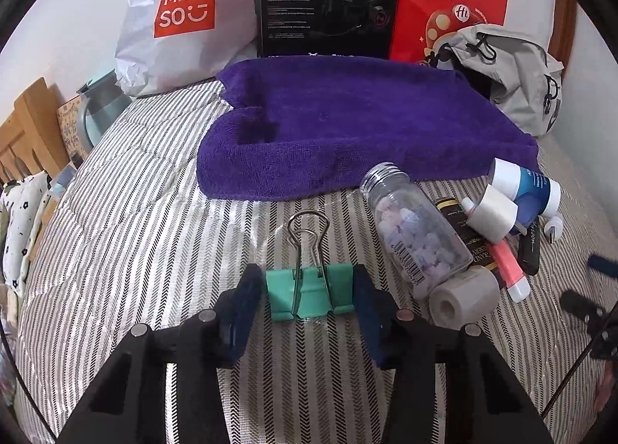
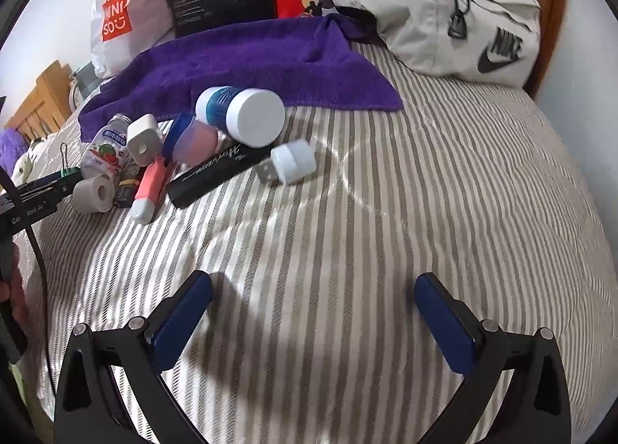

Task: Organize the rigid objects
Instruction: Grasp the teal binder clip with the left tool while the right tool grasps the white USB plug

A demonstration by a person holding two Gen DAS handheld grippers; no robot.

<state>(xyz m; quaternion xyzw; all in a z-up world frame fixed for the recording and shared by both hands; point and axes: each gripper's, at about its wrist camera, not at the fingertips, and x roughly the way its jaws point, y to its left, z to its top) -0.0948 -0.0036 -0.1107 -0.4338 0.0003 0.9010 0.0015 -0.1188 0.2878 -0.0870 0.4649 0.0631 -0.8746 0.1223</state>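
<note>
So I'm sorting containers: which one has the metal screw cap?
The clear bottle of pale tablets lying beside the binder clip; the others have white plastic caps.

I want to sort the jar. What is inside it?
The clear jar holds small pale pink and white pieces, seen through its wall. Its label hides the rest; what they are I cannot tell.

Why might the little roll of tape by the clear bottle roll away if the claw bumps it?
The roll of tape lies on its round side, so it would probably roll. The bottle touching it might block one way. The soft striped bedspread likely slows it.
</note>
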